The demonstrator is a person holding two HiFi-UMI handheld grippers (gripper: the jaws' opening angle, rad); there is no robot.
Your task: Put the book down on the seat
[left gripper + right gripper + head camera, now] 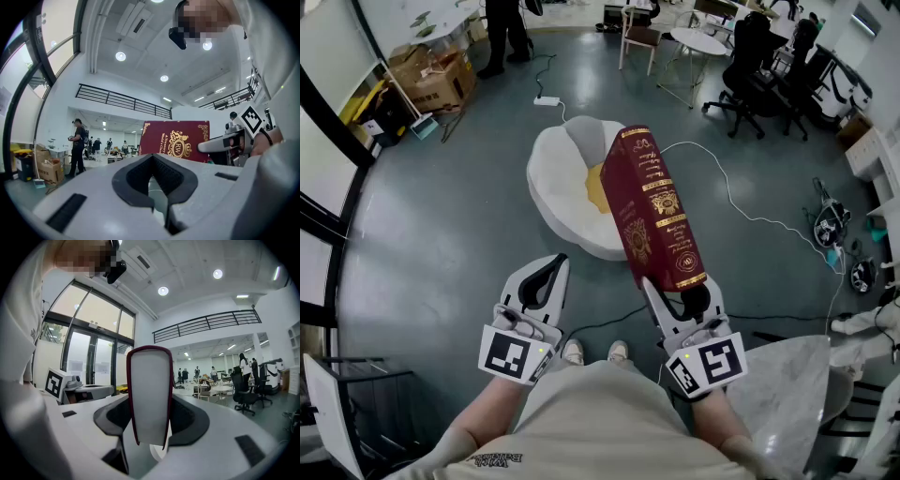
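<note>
- Grey-blue polished floor fills the head view of a large open room. Brown cardboard boxes stand at the far left, and a round white table and black office chairs at the far right.
- A white, rounded, petal-shaped seat with a yellow centre sits on the floor ahead of the person. A thin white cable trails across the floor to its right.
- The thick dark red hardback book with gold ornament is up in the air, not resting on the seat. It stands on end from the right hand-held gripper and leans away from the person. In the head view its upper half overlaps the seat's right edge.
- In the right gripper view, the book shows its white page edges between red covers. The right hand-held gripper has its jaws partly spread and pressed on the covers from both sides, gripping the book's lower end.
- The left hand-held gripper is held beside the right one, apart from the book. In its own view the jaws are closed together with nothing between them.
- Beyond those closed jaws, the left gripper view shows the book's front cover with a gold crest.
- The person's light shoes show on the floor between the two hand-held grippers.
</note>
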